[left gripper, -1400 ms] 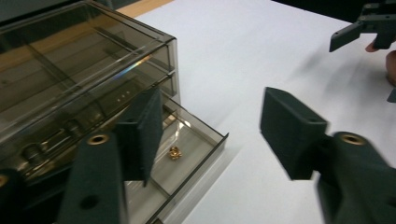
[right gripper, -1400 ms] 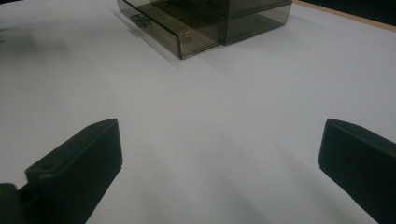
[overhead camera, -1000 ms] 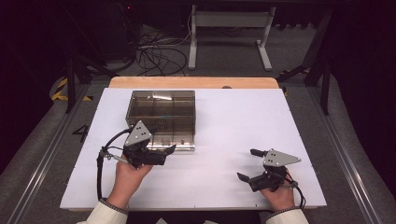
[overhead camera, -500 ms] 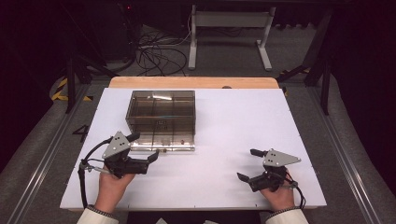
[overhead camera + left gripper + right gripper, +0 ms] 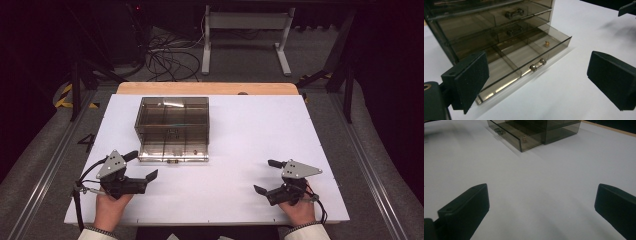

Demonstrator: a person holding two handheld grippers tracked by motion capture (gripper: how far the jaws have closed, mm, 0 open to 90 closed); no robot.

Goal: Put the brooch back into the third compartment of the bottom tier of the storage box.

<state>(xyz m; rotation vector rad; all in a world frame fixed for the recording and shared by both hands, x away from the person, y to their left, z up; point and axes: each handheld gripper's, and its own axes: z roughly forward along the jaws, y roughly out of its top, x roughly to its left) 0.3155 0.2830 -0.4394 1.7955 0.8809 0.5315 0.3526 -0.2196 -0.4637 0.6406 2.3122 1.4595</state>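
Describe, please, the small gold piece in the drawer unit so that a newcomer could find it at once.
On the white table stands a smoky see-through drawer unit. Its bottom drawer is pulled out toward the person, while the drawers above are shut. The small gold piece lies in that open drawer's end compartment, the only bright, brassy thing among the dark knobs and bare compartments.

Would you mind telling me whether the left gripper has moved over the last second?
Yes. The left gripper has drawn back from the drawer cabinet toward the table's near-left edge, jaws open.
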